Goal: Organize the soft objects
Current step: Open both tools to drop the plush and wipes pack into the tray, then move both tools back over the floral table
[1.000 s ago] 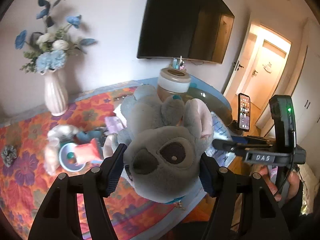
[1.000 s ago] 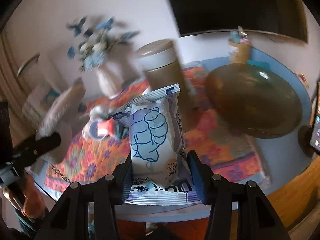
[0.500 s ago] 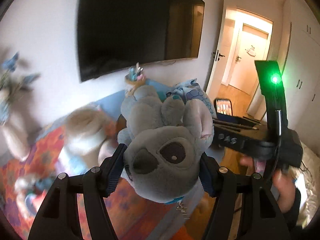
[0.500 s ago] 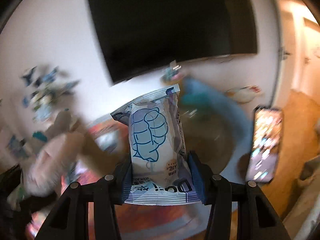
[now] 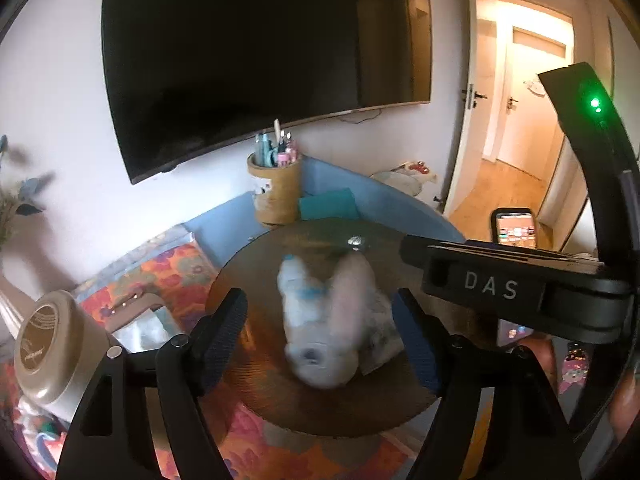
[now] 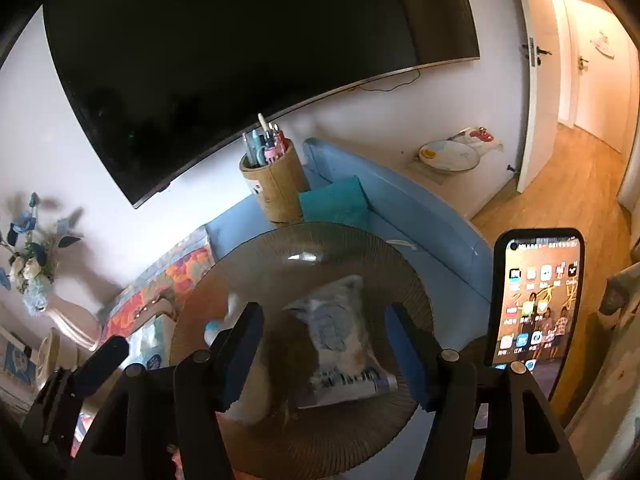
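Note:
A grey plush toy [image 5: 328, 328], blurred, lies in the big brown bowl [image 5: 248, 368] below my left gripper [image 5: 320, 316]. The jaws are opening, and their blue pads stand clear of the toy on both sides. In the right wrist view a white and blue tissue pack [image 6: 340, 336], also blurred, rests in the same bowl [image 6: 280, 256]. My right gripper [image 6: 324, 320] hangs above it with its jaws opening and apart from the pack. Part of the plush [image 6: 248, 396] shows behind the right gripper's left finger. A corner of the pack [image 5: 380, 344] shows beside the plush.
A pen holder [image 5: 278, 192] and a folded teal cloth [image 6: 334, 200] stand behind the bowl on the blue table. A beige-lidded jar [image 5: 52, 352] is at the left on the floral cloth [image 5: 160, 276]. A lit phone [image 6: 536, 300] stands at the right, a flower vase [image 6: 72, 324] far left.
Both grippers swung right, from the floral cloth to over the brown bowl. Each widened and let go: the plush and the tissue pack dropped into the bowl.

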